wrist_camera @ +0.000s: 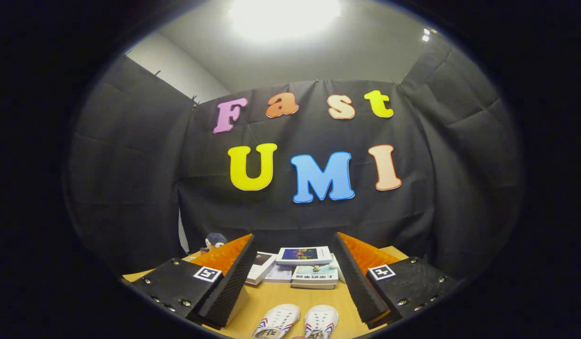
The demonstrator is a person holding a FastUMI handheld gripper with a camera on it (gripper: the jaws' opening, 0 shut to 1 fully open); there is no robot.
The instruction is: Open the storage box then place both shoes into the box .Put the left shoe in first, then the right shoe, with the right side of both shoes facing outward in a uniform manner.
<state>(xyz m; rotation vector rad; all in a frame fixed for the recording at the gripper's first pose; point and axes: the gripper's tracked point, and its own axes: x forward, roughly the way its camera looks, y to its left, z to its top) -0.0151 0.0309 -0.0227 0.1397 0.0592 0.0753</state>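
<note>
- Gripper held level over light wooden tabletop; fingers spread wide, gripping nothing.
- Pair of white canvas shoes with red-and-blue side stripes, left-hand one and right-hand one, side by side between the fingers, below the tips, long axes running away toward the wall.
- Stacks of books lying just beyond the fingertips; small plush toy past the left finger.
- Storage box not made out; shoe heels cut off, left/right identity unclear.
- Judgement: box first, so shoes wait.

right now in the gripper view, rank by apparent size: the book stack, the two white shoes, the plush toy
1. book stack, largest
2. white shoes, alike, cropped and nearer the camera, so unsure
3. plush toy, smallest, partly hidden

The tongs are open, holding nothing.
</note>
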